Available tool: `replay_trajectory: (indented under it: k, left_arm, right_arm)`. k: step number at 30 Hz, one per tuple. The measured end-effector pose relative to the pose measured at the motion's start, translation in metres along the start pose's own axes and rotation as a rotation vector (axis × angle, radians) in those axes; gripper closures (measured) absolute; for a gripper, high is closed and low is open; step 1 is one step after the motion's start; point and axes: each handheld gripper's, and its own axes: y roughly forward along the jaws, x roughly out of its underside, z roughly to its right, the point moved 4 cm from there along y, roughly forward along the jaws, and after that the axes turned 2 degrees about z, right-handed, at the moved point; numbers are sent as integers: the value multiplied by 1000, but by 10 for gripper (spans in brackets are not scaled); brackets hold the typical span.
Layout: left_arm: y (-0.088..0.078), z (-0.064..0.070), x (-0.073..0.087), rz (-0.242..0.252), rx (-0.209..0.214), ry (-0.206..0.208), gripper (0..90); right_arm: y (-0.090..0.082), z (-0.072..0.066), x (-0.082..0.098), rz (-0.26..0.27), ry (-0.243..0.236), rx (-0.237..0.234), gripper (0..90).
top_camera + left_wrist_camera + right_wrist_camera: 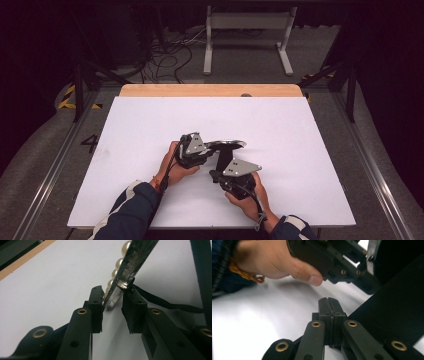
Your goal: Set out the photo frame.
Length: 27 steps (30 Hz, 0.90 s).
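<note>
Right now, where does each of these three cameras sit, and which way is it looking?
High view: above the person's side, looking forward and down on the table; both forearms and hand-held grippers show.
Left gripper view: rides the left hand-held gripper, looking along its jaws at a pearl-edged clip.
Right gripper view: rides the right hand-held gripper, jaws closed, facing the left hand.
Shared: the white table.

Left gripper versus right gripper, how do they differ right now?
The left gripper has its jaws apart around a glittery dark band edged with pearls; the right gripper has its jaws pressed flat together. The left gripper sits farther up the white table, the right gripper nearer the person. Both are black with brass rivets.
</note>
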Motion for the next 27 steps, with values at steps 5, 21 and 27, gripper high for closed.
replay_trajectory:
  k: [5,21,27]
  left_arm:
    - [-1,1,1,-2,-12,10,707]
    - [-6,3,3,-19,-20,18,722]
    - [-6,4,3,-19,-29,13,722]
  right_arm:
    - [11,-5,8,-39,8,35,900]
    - [14,-8,19,-128,-25,128,900]
    - [20,-13,18,-116,-40,115,900]
